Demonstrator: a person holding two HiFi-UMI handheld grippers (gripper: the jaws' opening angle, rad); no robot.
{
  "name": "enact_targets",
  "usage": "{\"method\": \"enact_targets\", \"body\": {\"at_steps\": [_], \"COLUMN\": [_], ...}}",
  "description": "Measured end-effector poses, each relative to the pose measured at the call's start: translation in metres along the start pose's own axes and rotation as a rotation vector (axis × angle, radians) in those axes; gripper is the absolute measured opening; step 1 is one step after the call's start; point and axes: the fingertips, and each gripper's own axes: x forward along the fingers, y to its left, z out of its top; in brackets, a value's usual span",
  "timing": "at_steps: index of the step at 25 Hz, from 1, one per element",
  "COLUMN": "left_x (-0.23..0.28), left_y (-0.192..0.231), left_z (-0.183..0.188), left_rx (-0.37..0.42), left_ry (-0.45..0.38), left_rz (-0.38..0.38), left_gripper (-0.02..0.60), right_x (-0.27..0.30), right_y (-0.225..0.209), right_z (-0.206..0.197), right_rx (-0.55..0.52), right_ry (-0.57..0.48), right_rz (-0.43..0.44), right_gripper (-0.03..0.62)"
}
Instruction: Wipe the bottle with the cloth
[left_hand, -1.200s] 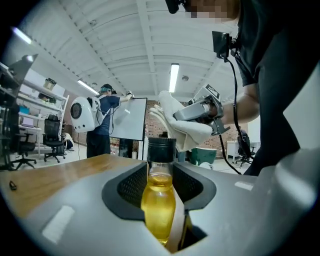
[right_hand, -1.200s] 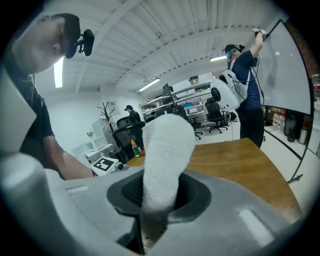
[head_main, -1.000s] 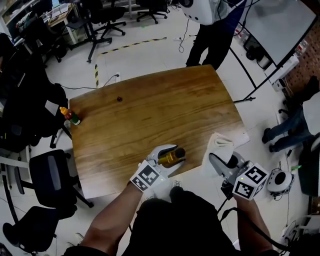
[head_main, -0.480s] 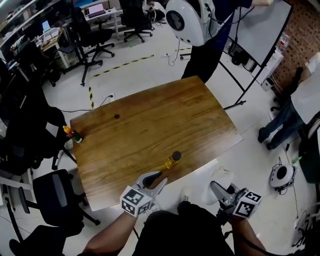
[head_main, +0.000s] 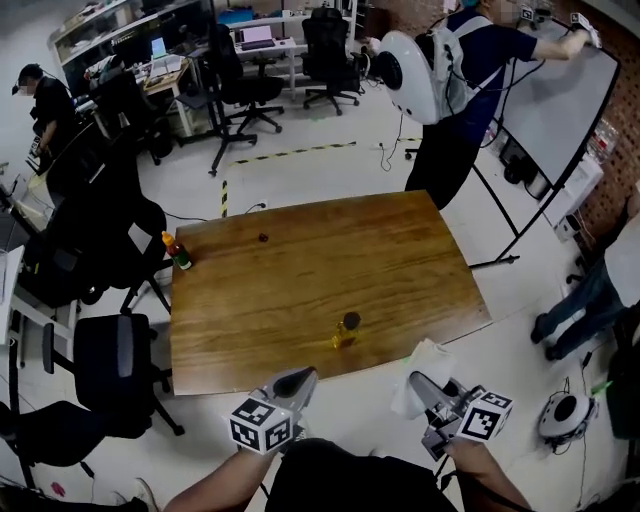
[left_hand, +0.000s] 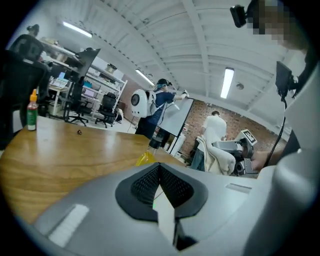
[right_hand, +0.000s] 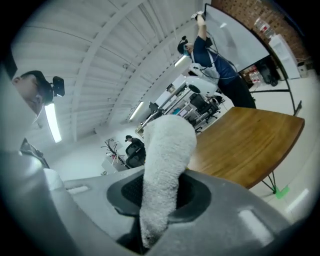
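Note:
The bottle (head_main: 344, 330), yellow with a black cap, stands upright on the wooden table (head_main: 300, 280) near its front edge; the left gripper view shows the bottle (left_hand: 148, 151) just beyond the jaws. My left gripper (head_main: 300, 380) hangs off the table's near edge, below the bottle, shut with nothing between its jaws (left_hand: 160, 169). My right gripper (head_main: 425, 388) is off the table's front right corner, shut on the white cloth (head_main: 412, 370). The cloth (right_hand: 164, 160) sticks up out of the right gripper (right_hand: 160, 195).
A small orange-capped bottle (head_main: 178, 251) stands at the table's left edge, with a dark speck (head_main: 263, 237) further along the back. Office chairs (head_main: 115, 370) crowd the left side. A person (head_main: 450, 100) stands at a whiteboard (head_main: 555, 90) behind the table's far right corner.
My left gripper let go of the bottle, drew back off the table and shut. The bottle now stands alone. My right gripper drew back too, still holding the cloth.

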Motion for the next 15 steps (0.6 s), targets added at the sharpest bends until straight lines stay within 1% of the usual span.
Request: {"method": "enact_targets", "body": {"at_steps": [3,5,6,10,11,12,15], "left_x": [-0.004,-0.006,-0.006,-0.007,-0.009,-0.011,-0.023], "left_y": [-0.025,-0.048,-0.060,-0.111,-0.122,-0.132,-0.153], "left_z": [-0.010,-0.018,-0.023,-0.050,-0.056,-0.064,-0.092], "left_rx": [-0.123,-0.180,-0.195,-0.230,-0.242,-0.253,-0.277], "left_ry": [-0.099,-0.142,-0.150,-0.144,-0.145,-0.147,-0.141], "left_rz": [0.040,0.059,0.068,0.125,0.142,0.161,0.217], "left_gripper": [0.012,0.012,0.012,0.012,0.012,0.012,0.012], "right_x": [-0.021,-0.043,-0.054,-0.099,-0.108,-0.115,-0.132], "right_y": [0.000,-0.006,-0.011,-0.022,-0.024,-0.027,-0.030], "right_z": [-0.012,-0.024,-0.029,-0.040,-0.043,-0.046,-0.065], "right_rx": [-0.089,-0.123,-0.114,0.028,0.039,0.030,-0.047], "right_ry": [0.094,0.137,0.150,0.169,0.178,0.189,0.238], "right_rz": [0.041,0.056,0.066,0.160,0.177,0.186,0.188], "right_gripper": [0.072,0.072,0.072,0.072,0.072,0.072,0.072]}}
